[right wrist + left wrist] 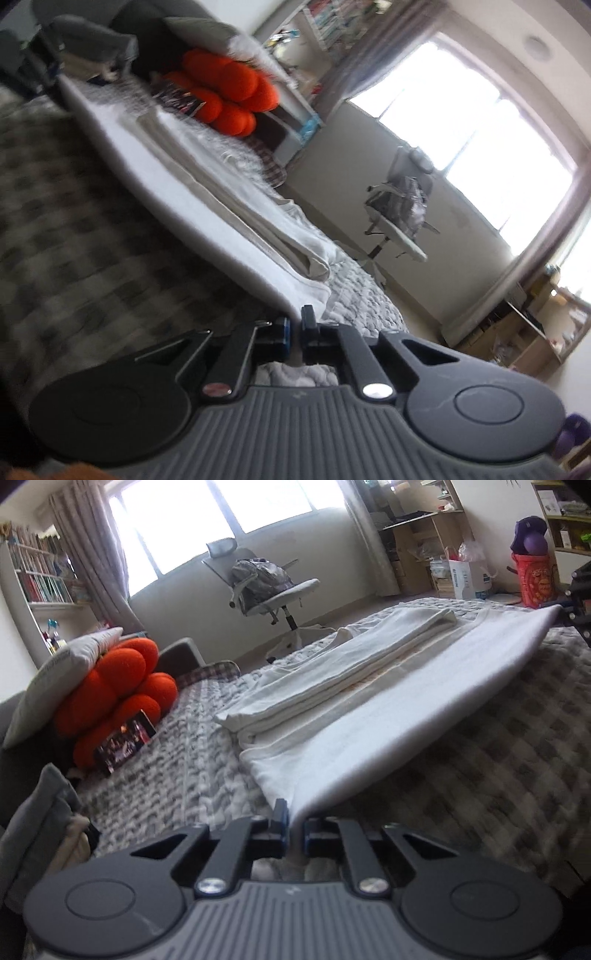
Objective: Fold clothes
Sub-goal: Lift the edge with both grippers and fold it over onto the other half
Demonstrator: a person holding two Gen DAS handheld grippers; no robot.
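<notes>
A white garment lies partly folded on the grey checked bed cover, its near edge lifted and stretched taut. My left gripper is shut on one corner of that edge. At the far end of the edge the right gripper shows, holding the other corner. In the right wrist view the same white garment runs away to the upper left, and my right gripper is shut on its near corner. The left gripper is a dark blur at the far end.
An orange cushion with a phone leaning on it sits at the bed's left side, under a grey pillow. Beyond the bed stand an office chair, bookshelves, a desk and a red bin.
</notes>
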